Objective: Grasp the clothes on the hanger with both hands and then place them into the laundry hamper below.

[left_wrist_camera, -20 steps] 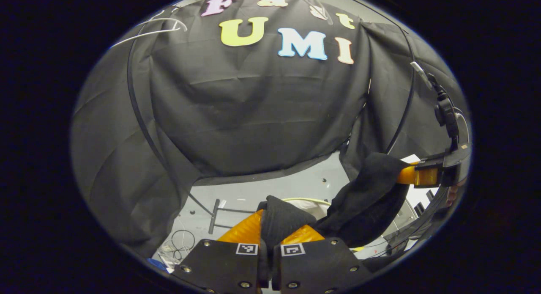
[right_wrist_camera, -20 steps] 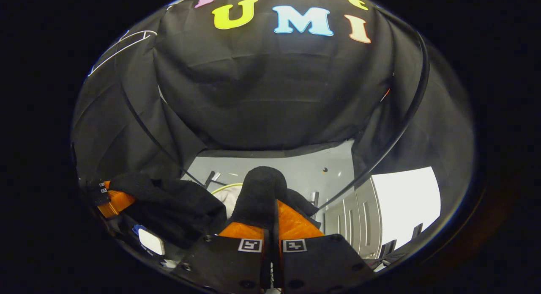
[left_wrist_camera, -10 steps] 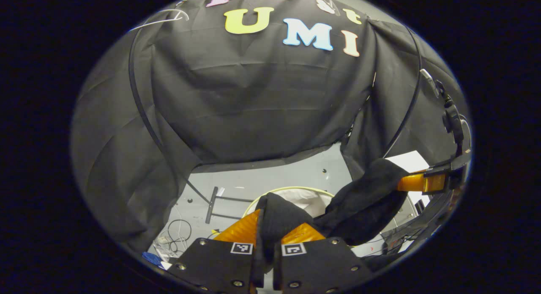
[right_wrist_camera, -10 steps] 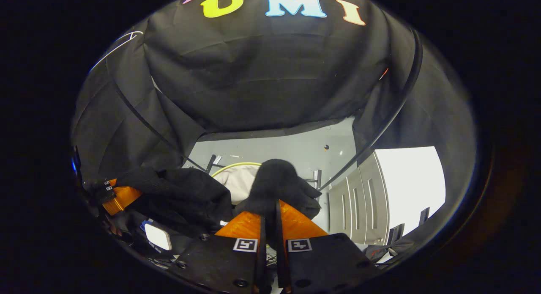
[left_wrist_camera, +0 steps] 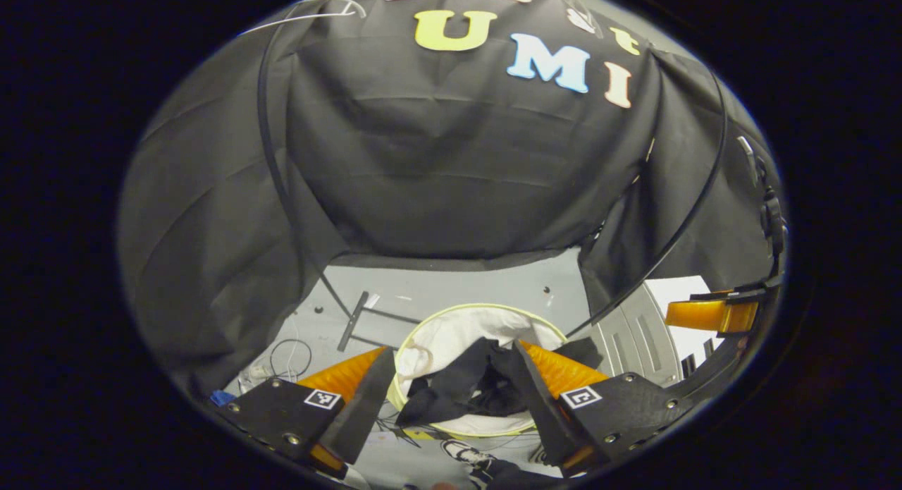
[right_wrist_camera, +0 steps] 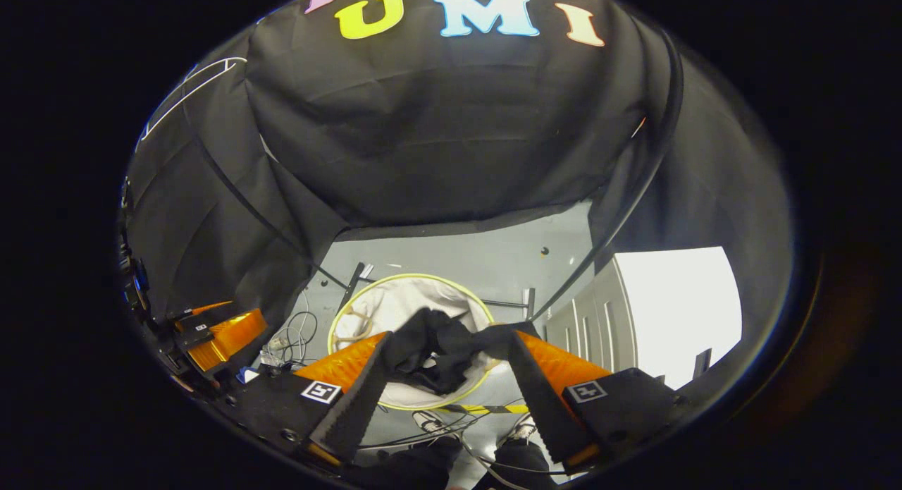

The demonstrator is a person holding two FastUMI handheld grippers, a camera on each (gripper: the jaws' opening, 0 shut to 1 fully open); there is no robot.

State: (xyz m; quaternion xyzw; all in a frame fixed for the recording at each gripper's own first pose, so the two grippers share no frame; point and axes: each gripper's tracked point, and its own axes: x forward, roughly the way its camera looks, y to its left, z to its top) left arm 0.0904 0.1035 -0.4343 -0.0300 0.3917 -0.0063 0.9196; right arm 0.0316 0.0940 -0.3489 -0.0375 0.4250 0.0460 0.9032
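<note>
A black garment (left_wrist_camera: 458, 391) lies crumpled inside the white laundry hamper (left_wrist_camera: 451, 335), which has a pale yellow rim and stands on the grey floor below. My left gripper (left_wrist_camera: 451, 349) is open above the hamper, with nothing between its fingers. In the right gripper view the same garment (right_wrist_camera: 437, 352) shows in the hamper (right_wrist_camera: 394, 307), with one fold reaching the near rim. My right gripper (right_wrist_camera: 449, 337) is also open over it. The right gripper (left_wrist_camera: 712, 314) shows at the far right, the left gripper (right_wrist_camera: 218, 335) at the far left. A bare white wire hanger (left_wrist_camera: 310, 14) hangs high on the left.
Loose cables (left_wrist_camera: 282, 356) and a dark metal stand foot (left_wrist_camera: 352, 321) lie on the floor left of the hamper. A grey cabinet (right_wrist_camera: 599, 321) stands to the right. Black cloth walls close the booth behind and at both sides. A person's dark shoes (right_wrist_camera: 423, 469) show below.
Both grippers were shut on the black garment and have opened. The garment has dropped from them into the hamper. Both views now tilt further down.
</note>
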